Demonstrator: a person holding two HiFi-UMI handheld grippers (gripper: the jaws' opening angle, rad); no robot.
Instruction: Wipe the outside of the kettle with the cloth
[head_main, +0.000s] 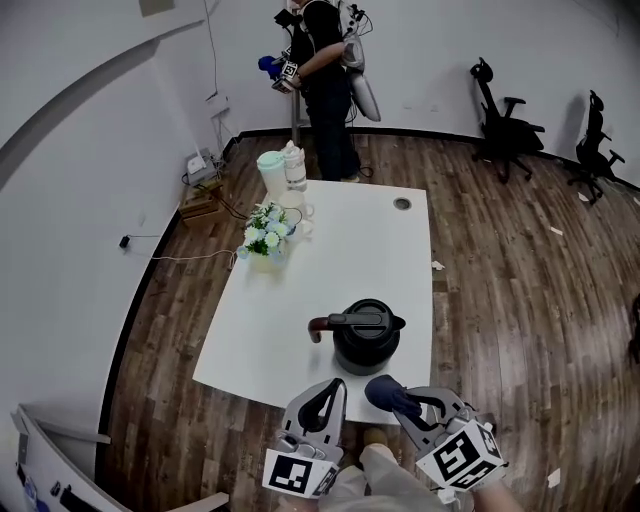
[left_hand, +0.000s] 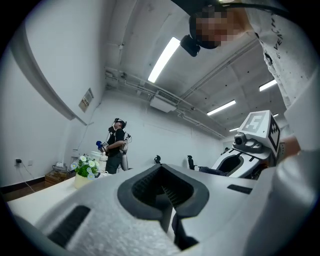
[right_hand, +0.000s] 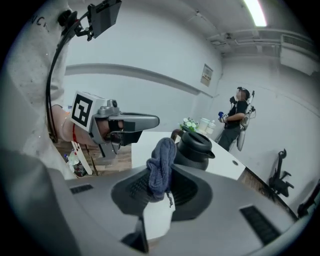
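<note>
A black kettle (head_main: 366, 338) with a brown handle (head_main: 318, 327) pointing left stands near the front edge of the white table (head_main: 350, 240). My right gripper (head_main: 392, 393) hangs just in front of the kettle, shut on a dark blue cloth (head_main: 386, 391). In the right gripper view the bunched cloth (right_hand: 161, 166) sticks up between the jaws, with the kettle (right_hand: 197, 149) close behind it. My left gripper (head_main: 334, 388) is beside the right one at the table's front edge, shut with nothing in it. The kettle does not show in the left gripper view.
A vase of flowers (head_main: 267, 238) and a pale jug with a jar (head_main: 279, 172) stand at the table's far left. A person (head_main: 323, 80) stands beyond the far end. Two office chairs (head_main: 505, 122) are at the back right. Cables and a box (head_main: 201, 200) lie by the left wall.
</note>
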